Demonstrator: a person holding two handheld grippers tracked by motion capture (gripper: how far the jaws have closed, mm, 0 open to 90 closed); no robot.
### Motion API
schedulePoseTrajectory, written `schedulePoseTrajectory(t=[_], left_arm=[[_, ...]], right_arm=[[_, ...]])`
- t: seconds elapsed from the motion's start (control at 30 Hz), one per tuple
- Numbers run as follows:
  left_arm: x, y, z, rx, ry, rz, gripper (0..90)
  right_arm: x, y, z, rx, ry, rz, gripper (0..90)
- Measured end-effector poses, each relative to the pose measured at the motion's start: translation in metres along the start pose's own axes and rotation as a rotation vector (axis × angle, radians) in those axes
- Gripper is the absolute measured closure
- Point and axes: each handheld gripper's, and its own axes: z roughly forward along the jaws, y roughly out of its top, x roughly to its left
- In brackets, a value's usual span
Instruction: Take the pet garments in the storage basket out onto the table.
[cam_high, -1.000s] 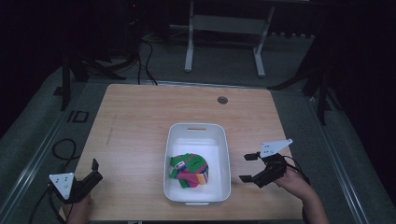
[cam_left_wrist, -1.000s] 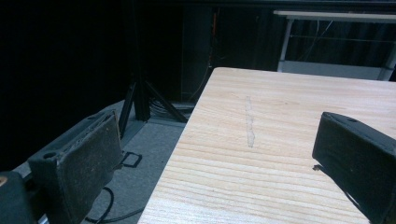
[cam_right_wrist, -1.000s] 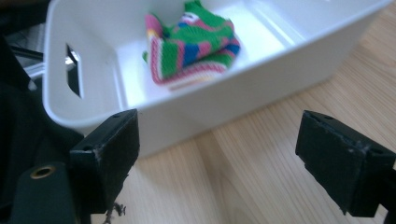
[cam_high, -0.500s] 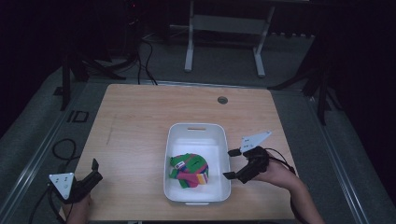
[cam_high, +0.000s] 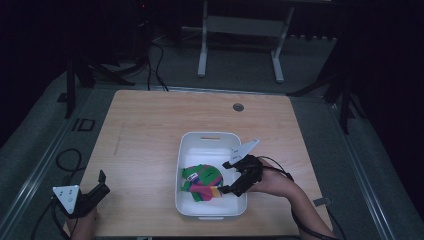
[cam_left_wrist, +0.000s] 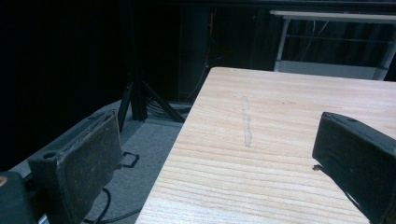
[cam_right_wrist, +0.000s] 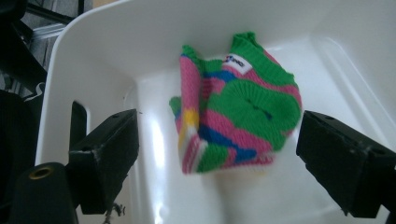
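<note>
The knitted sock (cam_right_wrist: 233, 112) lay bunched up inside the white tub (cam_high: 192, 145), nearer the end closest to the person. It had green, pink, blue and yellow stripes and a small white label (cam_right_wrist: 238, 62) near its top edge. The tub sat on the wooden counter (cam_high: 145, 130).

The right hand-held gripper (cam_high: 227, 176) reached over the tub's right wall. Its two black jaws were spread wide, one on each side of the sock, and they were not touching it. Nothing was held between them.

The left hand-held gripper (cam_high: 100, 184) rested far away at the near left corner of the counter. Its jaws were spread apart too, with nothing in them. It pointed across the bare wood.

The sock looked soft and very light. I thought it would squash and flop when pinched, not stay stiff. It would not break, and the wool looked rough enough not to slip. The thick middle, where the folds piled up, seemed the best place to grab. A pinch on a thin edge might pull up one layer and let the rest hang down. The tub's floor looked smooth, so the jaws would need to go low to get under the wool.
</note>
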Motion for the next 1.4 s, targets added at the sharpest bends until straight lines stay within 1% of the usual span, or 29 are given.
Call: schedulePoseTrajectory(t=[0.07, 0.1, 0.13, 0.33, 0.37, 0.4, 0.43, 0.5, 0.53, 0.57, 0.6, 0.63, 0.67, 0.7, 0.77, 0.8, 0.83, 0.87, 0.93, 0.97, 1.0, 1.07, 1.17, 1.2, 1.23, 1.27, 1.3, 1.33, 1.4], left_arm=[[0.000, 0.000, 0.000, 0.001, -0.001, -0.002, 1.9], [0.000, 0.000, 0.000, 0.001, -0.001, -0.001, 1.9], [0.000, 0.000, 0.000, 0.000, -0.002, -0.001, 1.9], [0.001, 0.000, 0.000, 0.003, -0.005, -0.002, 1.9], [0.001, 0.000, 0.000, 0.003, -0.005, -0.002, 1.9], [0.000, 0.000, 0.000, 0.003, -0.007, 0.001, 1.8], [0.000, 0.000, 0.000, 0.001, -0.008, 0.002, 1.9], [0.000, 0.000, 0.000, 0.001, -0.009, 0.003, 1.9], [0.000, 0.000, 0.000, 0.001, -0.009, 0.003, 1.9], [0.000, 0.000, 0.000, 0.003, -0.010, 0.002, 1.9], [0.000, 0.000, 0.000, 0.003, -0.010, 0.002, 1.8], [0.000, 0.000, 0.000, 0.003, -0.010, 0.002, 1.8], [0.001, 0.000, 0.000, 0.003, -0.010, 0.002, 1.9], [0.001, 0.000, 0.000, 0.003, -0.011, 0.002, 1.8], [0.001, 0.000, 0.000, 0.004, -0.012, 0.001, 1.9], [0.001, 0.000, 0.000, 0.004, -0.012, 0.000, 1.9], [0.001, 0.000, 0.000, 0.004, -0.012, -0.001, 1.9], [0.001, 0.000, 0.000, 0.004, -0.013, -0.001, 1.8], [0.001, 0.000, 0.000, 0.004, -0.015, 0.001, 1.8], [0.001, 0.000, 0.000, 0.004, -0.015, 0.001, 1.8], [0.001, 0.000, 0.000, 0.004, -0.015, 0.001, 1.8], [0.001, 0.000, 0.000, 0.003, -0.016, 0.001, 1.9], [0.000, 0.000, 0.000, 0.004, -0.015, 0.004, 1.9], [0.000, 0.000, 0.000, 0.004, -0.015, 0.003, 1.8], [0.000, 0.000, 0.000, 0.004, -0.015, 0.003, 1.9], [0.000, 0.000, 0.000, 0.004, -0.015, 0.003, 1.8], [0.000, 0.000, 0.000, 0.005, -0.015, 0.002, 1.8], [0.000, 0.000, 0.000, 0.004, -0.015, 0.004, 1.8], [0.000, 0.000, 0.000, 0.003, -0.014, 0.004, 1.8]], right_arm=[[0.001, 0.010, 0.010, 0.022, 0.008, -0.018, 13.2], [0.001, 0.010, 0.010, 0.022, 0.008, -0.018, 13.2], [0.003, 0.016, 0.017, 0.041, 0.017, -0.027, 13.2], [0.003, 0.030, 0.041, 0.102, 0.027, -0.052, 13.8], [0.002, 0.032, 0.043, 0.120, 0.011, -0.063, 13.7], [0.002, 0.034, 0.044, 0.123, 0.006, -0.066, 13.7], [0.001, 0.037, 0.046, 0.119, 0.020, -0.063, 13.7], [0.001, 0.039, 0.048, 0.122, 0.027, -0.059, 13.7], [0.001, 0.041, 0.052, 0.137, 0.023, -0.062, 13.7], [0.001, 0.044, 0.061, 0.171, 0.013, -0.075, 13.7], [0.000, 0.046, 0.066, 0.185, 0.018, -0.075, 13.7], [0.000, 0.046, 0.066, 0.185, 0.018, -0.075, 13.7], [0.000, 0.048, 0.071, 0.197, 0.019, -0.076, 13.7], [-0.002, 0.050, 0.080, 0.224, 0.010, -0.074, 13.8], [-0.003, 0.051, 0.089, 0.246, 0.011, -0.072, 14.4], [-0.003, 0.051, 0.089, 0.246, 0.011, -0.072, 14.4], [-0.004, 0.051, 0.093, 0.260, 0.005, -0.071, 15.3], [-0.004, 0.051, 0.101, 0.285, -0.006, -0.072, 18.2], [-0.005, 0.050, 0.107, 0.301, -0.015, -0.075, 22.3], [-0.005, 0.050, 0.107, 0.301, -0.015, -0.075, 22.3], [-0.004, 0.049, 0.114, 0.343, -0.042, -0.077, 27.8], [-0.002, 0.047, 0.117, 0.370, -0.071, -0.104, 34.4], [-0.001, 0.048, 0.117, 0.372, -0.090, -0.123, 53.2], [-0.001, 0.049, 0.116, 0.370, -0.104, -0.133, 63.7], [-0.001, 0.049, 0.114, 0.365, -0.110, -0.130, 68.7], [-0.001, 0.049, 0.114, 0.365, -0.110, -0.130, 68.7], [0.000, 0.050, 0.112, 0.363, -0.113, -0.140, 70.8], [0.001, 0.050, 0.107, 0.355, -0.118, -0.141, 72.8], [0.001, 0.050, 0.099, 0.332, -0.118, -0.142, 73.8]])
